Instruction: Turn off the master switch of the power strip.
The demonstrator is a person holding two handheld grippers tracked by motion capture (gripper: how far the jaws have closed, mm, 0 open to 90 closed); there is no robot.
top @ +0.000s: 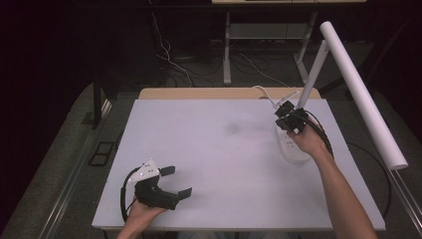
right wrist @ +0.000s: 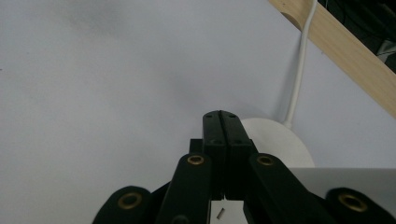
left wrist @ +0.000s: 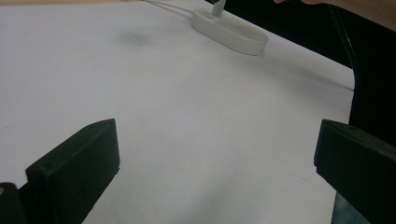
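On the white table (top: pixel 219 164), at about seven o'clock, the left gripper (top: pixel 180 181) rests with its jaws spread wide and nothing between them. In the left gripper view (left wrist: pixel 215 154) those jaws frame bare tabletop, and the lamp base (left wrist: pixel 231 30) lies well off at about one o'clock.

Moving right, a faint grey smudge (top: pixel 232 128) sits near the table's middle. At about two o'clock stands the desk lamp: a white oval base (top: pixel 292 147), a slim white stem (top: pixel 312 74) rising from its far end and leaning right, and a long white tube head (top: pixel 363 94) stretching overhead toward the right edge. A white cord (right wrist: pixel 299 65) runs from the base over the table's far wooden edge (right wrist: pixel 336 44).

The right gripper (top: pixel 283 115) hovers over the far end of the base, just beside the foot of the stem. In the right gripper view its jaws (right wrist: pixel 222 135) are pressed flat together with nothing caught between them, tips pointing down at the round end of the base (right wrist: pixel 275 142).

Judged from this, the step in hand is a press on the base, likely a touch switch near the stem, with the pinched jaws used as a fingertip. The next move calls for a short, straight descent onto the base top, light enough not to skid the base or knock the stem. Whether the tips touch yet, I cannot tell.
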